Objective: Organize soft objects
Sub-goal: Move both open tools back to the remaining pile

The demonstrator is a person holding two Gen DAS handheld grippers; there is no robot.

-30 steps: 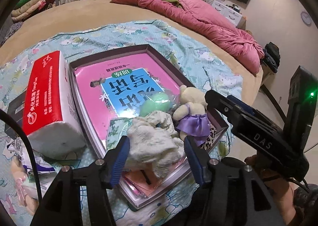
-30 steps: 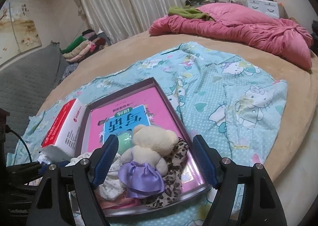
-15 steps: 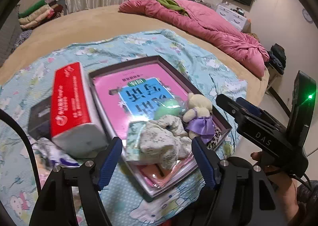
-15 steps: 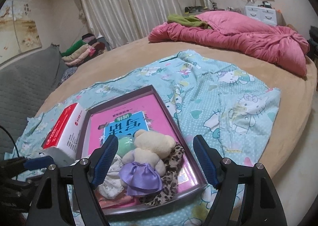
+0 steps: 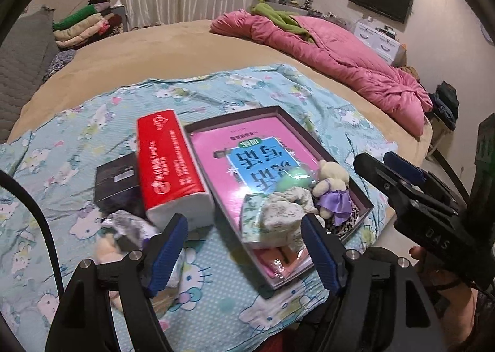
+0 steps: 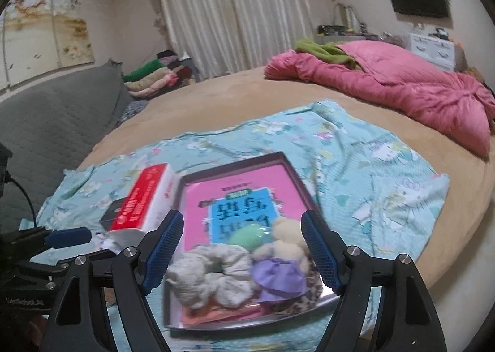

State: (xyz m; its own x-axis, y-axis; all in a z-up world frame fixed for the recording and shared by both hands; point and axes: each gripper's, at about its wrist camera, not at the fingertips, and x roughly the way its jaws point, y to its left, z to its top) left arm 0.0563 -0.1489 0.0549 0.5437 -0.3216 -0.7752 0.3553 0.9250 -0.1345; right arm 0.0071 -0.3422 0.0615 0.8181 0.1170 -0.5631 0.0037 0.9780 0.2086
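Meanwhile, on a round bed spread with a cartoon-cat sheet [image 5: 235, 284], two hand-held grippers hang above a shallow dark tray [image 5: 366, 205] holding a pink-and-blue book [image 5: 247, 154]. The left gripper [image 5: 244, 256] has its blue-padded jaws spread wide and holds nothing; it sits at the 6 o'clock edge of its view, the tray's near corner just above. The right gripper [image 6: 243, 251], likewise spread and empty, frames the tray's near end between its fingers.

Soft items crowd the tray's near end: a pale floral scrunchie [image 6: 213, 271] at about 6 o'clock in the right view, a small cream teddy in a purple skirt [image 6: 283, 262] just beside it toward 5 o'clock, a mint-green ball [image 6: 249, 236] behind them, and a leopard-print scrunchie [image 5: 345, 225] under the teddy.

A red-and-white tissue pack [image 5: 168, 166] lies along the tray's left side, touching it, with a black box [image 5: 116, 183] beyond at 9 o'clock. A crumpled wrapper [image 5: 126, 222] and a cream plush [image 5: 106, 251] lie on the sheet near the left gripper's left finger, outside the tray. A pink quilt [image 6: 402, 89] is heaped at 2 o'clock.
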